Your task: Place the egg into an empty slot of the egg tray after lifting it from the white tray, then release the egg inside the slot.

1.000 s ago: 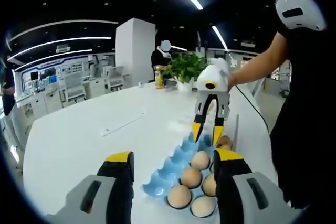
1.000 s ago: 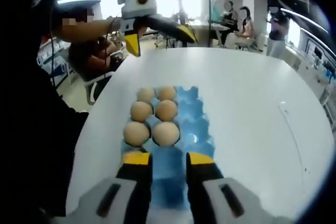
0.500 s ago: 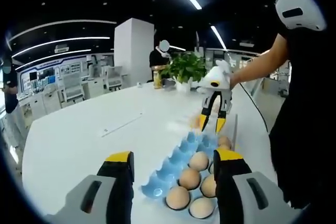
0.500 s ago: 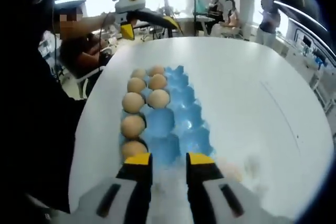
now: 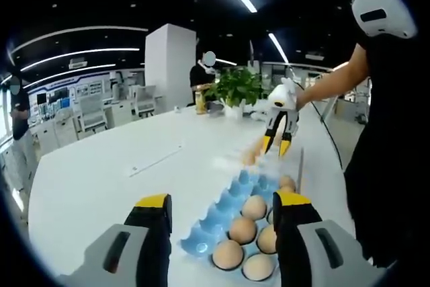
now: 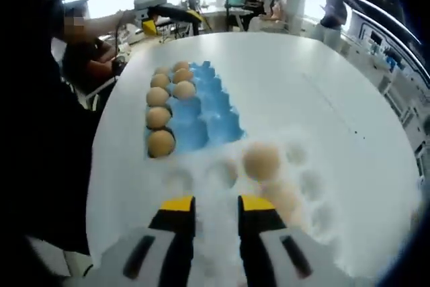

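Observation:
The blue egg tray [image 5: 200, 238] lies on the white table just ahead of my left gripper [image 5: 222, 201], which is open and holds nothing. Several brown eggs [image 5: 242, 228] fill its right side. Farther off, my right gripper [image 5: 277, 146] hangs open over the white tray [image 5: 225, 162], near a brown egg [image 5: 250, 158]. In the right gripper view, my right gripper [image 6: 216, 205] is open above the white tray [image 6: 306, 186], with one egg [image 6: 261, 160] ahead and to the right of its tips. The blue egg tray [image 6: 208, 115] lies beyond, eggs along its left side.
The round white table [image 5: 101, 173] has free room on the left, with a thin strip [image 5: 158, 159] lying on it. A potted plant [image 5: 236, 85] stands at its far edge. A person in black [image 5: 386, 139] stands at the right. People sit beyond the table [image 6: 269, 5].
The right gripper has drawn back from the blue egg tray to over the white tray, whose eggs have come into its view. The left gripper has stayed put.

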The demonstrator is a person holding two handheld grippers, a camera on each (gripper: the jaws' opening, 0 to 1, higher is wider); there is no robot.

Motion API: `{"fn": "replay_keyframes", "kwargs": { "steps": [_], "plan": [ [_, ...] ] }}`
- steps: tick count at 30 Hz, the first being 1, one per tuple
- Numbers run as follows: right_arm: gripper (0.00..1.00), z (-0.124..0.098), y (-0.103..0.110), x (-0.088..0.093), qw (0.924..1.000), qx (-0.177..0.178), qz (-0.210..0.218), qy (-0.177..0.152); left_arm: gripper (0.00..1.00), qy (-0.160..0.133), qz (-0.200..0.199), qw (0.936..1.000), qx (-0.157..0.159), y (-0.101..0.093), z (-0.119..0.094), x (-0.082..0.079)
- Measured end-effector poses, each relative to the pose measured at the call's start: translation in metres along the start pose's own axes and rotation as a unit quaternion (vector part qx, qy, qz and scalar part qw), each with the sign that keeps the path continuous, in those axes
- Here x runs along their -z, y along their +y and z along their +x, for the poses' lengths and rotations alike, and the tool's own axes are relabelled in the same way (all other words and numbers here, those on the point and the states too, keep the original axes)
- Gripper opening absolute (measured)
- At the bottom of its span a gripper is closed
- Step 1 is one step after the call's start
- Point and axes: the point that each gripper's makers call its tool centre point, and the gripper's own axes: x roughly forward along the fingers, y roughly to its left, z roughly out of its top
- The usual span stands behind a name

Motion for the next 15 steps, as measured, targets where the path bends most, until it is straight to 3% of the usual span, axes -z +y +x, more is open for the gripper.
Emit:
{"fn": "replay_keyframes", "kwargs": {
  "steps": [7, 15],
  "plan": [
    [0.25, -0.027, -0.015, 0.039, 0.9987, 0.031, 0.018, 0.037, 0.62, 0.001, 0.003, 1.0000, -0.001, 0.002, 0.000, -0.001],
    [0.25, -0.050, -0.025, 0.070, 0.9956, 0.055, 0.030, 0.070, 0.61, 0.003, 0.002, 1.0000, 0.002, 0.000, 0.002, 0.000]
  ]
}}
